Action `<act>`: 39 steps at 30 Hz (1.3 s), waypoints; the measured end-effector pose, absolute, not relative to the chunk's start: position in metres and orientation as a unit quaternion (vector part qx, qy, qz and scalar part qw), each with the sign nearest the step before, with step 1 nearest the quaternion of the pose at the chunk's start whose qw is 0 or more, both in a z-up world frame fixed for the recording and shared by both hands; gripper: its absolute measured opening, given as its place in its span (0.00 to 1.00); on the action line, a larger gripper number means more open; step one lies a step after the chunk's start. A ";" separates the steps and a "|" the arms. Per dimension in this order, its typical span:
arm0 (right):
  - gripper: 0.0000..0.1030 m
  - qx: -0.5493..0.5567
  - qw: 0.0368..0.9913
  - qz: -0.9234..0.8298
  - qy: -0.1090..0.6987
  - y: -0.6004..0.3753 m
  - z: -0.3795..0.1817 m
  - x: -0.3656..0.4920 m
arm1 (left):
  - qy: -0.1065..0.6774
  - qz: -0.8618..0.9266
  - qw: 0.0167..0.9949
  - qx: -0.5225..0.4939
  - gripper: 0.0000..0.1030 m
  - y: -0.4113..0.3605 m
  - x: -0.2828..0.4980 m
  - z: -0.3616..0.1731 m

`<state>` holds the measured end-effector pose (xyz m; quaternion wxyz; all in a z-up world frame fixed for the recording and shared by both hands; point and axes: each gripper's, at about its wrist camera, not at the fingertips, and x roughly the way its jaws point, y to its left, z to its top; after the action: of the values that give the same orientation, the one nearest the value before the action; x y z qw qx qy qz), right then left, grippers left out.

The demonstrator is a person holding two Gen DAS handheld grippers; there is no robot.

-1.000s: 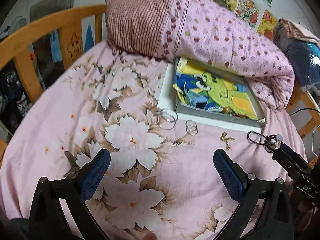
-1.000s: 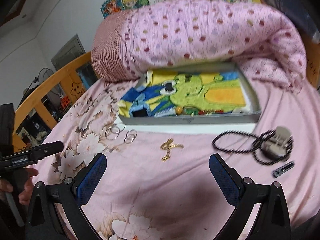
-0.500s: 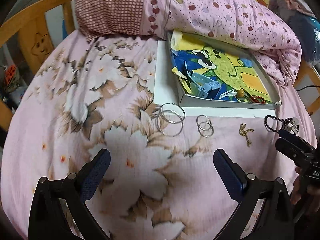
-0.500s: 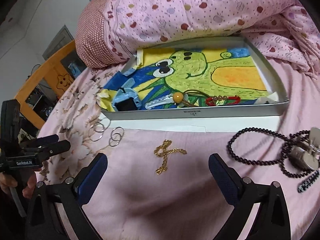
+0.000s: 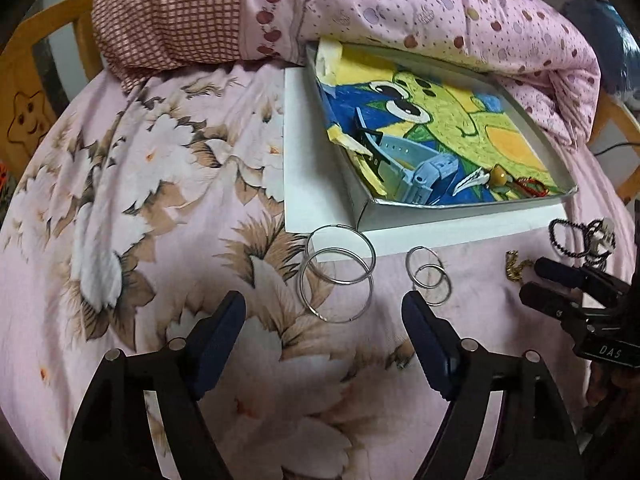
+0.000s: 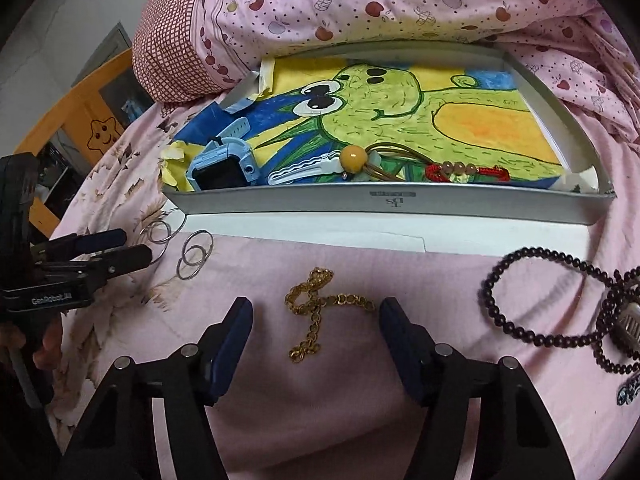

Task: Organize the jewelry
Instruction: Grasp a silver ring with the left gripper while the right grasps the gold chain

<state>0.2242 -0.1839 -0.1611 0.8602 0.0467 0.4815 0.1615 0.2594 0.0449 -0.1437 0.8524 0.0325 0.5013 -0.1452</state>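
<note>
Two large silver hoops [image 5: 338, 282] lie overlapped on the pink floral bedsheet, just ahead of my left gripper [image 5: 324, 304]. Its jaws are closing, and the pads touch nothing. A pair of small hoops [image 5: 428, 276] lies to the right of them. In the right wrist view a tangled gold chain [image 6: 312, 304] lies between the tips of my right gripper [image 6: 316, 312]. Those jaws are closing too, with the pads still clear of the chain. A silver tray [image 6: 392, 200] behind holds a blue watch [image 6: 222, 168], a red bracelet [image 6: 464, 170] and a yellow-bead cord [image 6: 354, 158].
A black bead necklace [image 6: 540, 300] with a hair clip lies on the sheet at the right. A rolled pink quilt [image 6: 400, 0] sits right behind the tray. A wooden bed rail [image 5: 24, 92] runs along the left. A person's hand holds each gripper.
Both grippers have come down closer to the bed, the left toward the large hoops and the right toward the gold chain. Both sets of jaws have narrowed.
</note>
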 end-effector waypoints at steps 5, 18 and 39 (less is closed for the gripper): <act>0.56 0.027 0.865 0.155 0.476 -0.179 -0.163 0.225 | 0.507 -0.142 0.848 0.054 0.70 0.041 0.269 -0.155; 0.34 0.000 0.867 0.167 0.469 -0.164 -0.167 0.222 | 0.482 -0.155 0.858 0.092 0.43 0.027 0.271 -0.165; 0.16 0.058 0.864 0.218 0.451 -0.163 -0.144 0.215 | 0.516 -0.150 0.842 0.032 0.36 0.013 0.240 -0.148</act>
<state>0.2148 -0.1630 -0.1445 0.8635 0.0578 0.4512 0.2178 0.2402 0.0134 -0.1475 0.8424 0.0324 0.5165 -0.1504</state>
